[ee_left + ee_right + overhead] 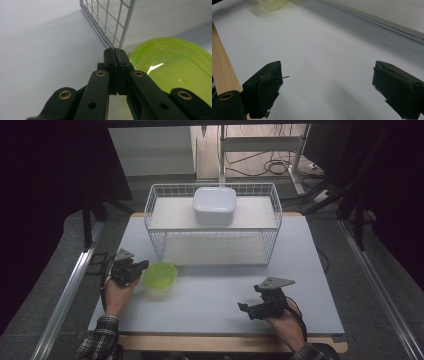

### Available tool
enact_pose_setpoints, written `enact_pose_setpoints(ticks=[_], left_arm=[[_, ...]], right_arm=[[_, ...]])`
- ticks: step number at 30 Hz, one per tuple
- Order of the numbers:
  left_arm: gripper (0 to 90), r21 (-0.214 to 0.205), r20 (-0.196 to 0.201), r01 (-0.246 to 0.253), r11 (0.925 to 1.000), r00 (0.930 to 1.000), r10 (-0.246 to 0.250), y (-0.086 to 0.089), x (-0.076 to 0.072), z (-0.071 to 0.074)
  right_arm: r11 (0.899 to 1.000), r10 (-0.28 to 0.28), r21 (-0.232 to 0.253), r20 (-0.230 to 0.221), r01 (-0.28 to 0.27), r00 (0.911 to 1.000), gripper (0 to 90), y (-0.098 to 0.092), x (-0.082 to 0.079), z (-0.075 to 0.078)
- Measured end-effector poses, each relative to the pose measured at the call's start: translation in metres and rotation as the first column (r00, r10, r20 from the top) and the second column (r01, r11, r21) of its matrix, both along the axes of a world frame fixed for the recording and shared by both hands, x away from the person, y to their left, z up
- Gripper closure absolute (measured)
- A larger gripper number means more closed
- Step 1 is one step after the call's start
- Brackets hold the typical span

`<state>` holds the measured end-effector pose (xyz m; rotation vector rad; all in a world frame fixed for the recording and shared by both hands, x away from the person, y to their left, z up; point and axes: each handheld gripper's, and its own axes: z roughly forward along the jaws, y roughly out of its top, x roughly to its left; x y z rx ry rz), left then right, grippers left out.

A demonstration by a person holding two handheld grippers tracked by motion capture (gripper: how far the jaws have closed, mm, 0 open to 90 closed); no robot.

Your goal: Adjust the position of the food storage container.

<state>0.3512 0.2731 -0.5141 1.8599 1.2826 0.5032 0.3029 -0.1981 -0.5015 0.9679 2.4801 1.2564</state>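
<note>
A translucent green bowl [160, 276] sits on the white table [215, 290] just in front of the wire basket's left corner. My left gripper [141, 266] lies right beside the bowl's left rim. In the left gripper view its jaws [115, 53] are pressed together with nothing visible between them, and the green bowl [175, 65] lies just to their right. My right gripper [248, 310] rests near the table's front right, apart from the bowl. Its jaws [327, 82] stand wide open over bare table, with the bowl [274, 3] far off.
A white wire basket [212, 227] with two shelves stands at the back of the table. A white lidded container [215, 205] rests on its upper shelf. The basket's wire corner [125, 25] rises right ahead of the left jaws. The table's wooden front edge [222, 72] runs beside the right gripper.
</note>
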Motion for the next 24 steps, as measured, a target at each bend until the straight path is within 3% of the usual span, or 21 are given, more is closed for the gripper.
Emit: enact_pose_setpoints(ticks=[6,15,24], left_arm=[[89.5,0.004,-0.013,0.014,0.9999,0.9998,-0.014,-0.006,-0.003,-0.001],[89.9,-0.052,-0.032,0.023,0.9984,0.9992,-0.025,-0.015,-0.012,-0.002],[89.9,-0.061,-0.039,0.09,0.994,0.9949,-0.093,-0.042,-0.023,-0.001]], right_arm=[[1.0,0.003,-0.006,-0.003,-0.003,1.0,10.2,0.0,0.0,0.0],[1.0,0.007,-0.01,-0.006,-0.007,1.0,10.3,0.001,0.0,-0.001],[1.0,0.008,-0.019,-0.014,-0.008,0.9999,10.3,0.001,0.0,-0.002]])
